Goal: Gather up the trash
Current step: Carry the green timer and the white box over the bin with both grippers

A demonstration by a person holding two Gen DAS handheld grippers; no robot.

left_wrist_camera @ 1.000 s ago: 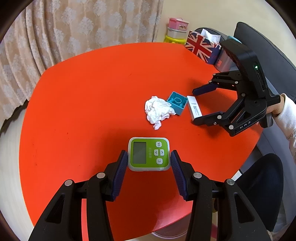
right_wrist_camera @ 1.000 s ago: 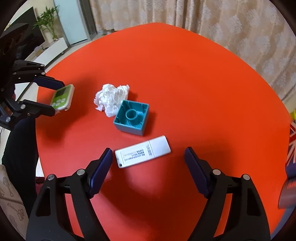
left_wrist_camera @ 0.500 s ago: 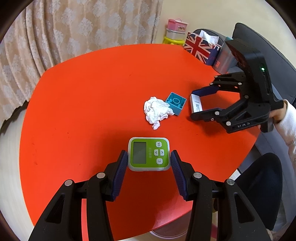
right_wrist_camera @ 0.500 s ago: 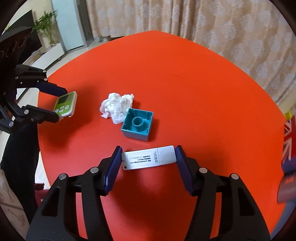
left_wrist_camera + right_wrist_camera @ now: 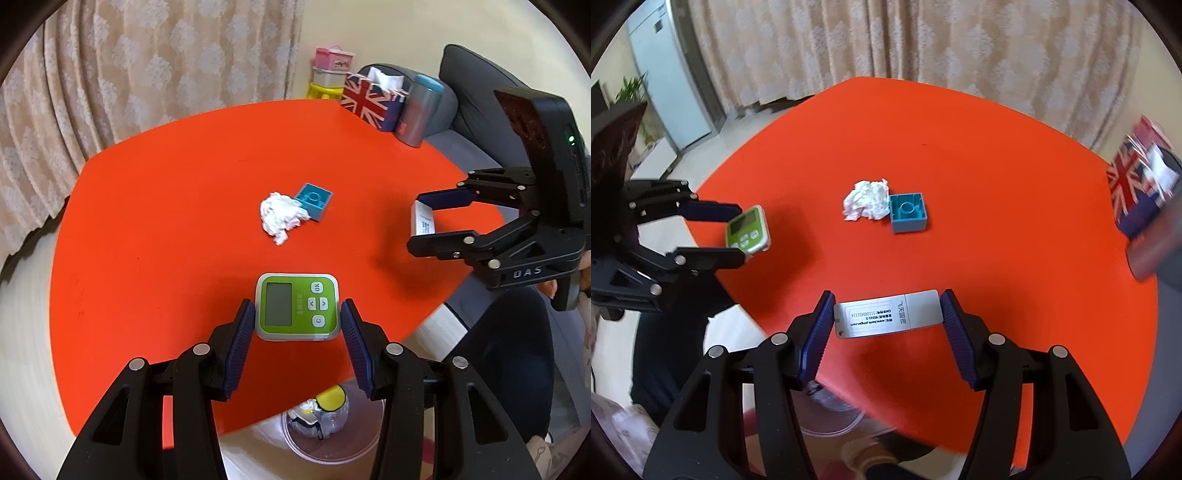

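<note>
The crumpled white tissue wad [image 5: 866,199] is lying mid-tabletop, touching the teal plastic block [image 5: 908,213]. It is looking feather-light, soft and squashable, probably best pinched across its bulging middle. Nearer the edge, the left gripper [image 5: 297,322] is pinching the green digital timer [image 5: 296,306], and the right gripper [image 5: 886,314] is clamping the white flat stick [image 5: 887,313] end to end above the red tabletop [image 5: 997,184].
</note>
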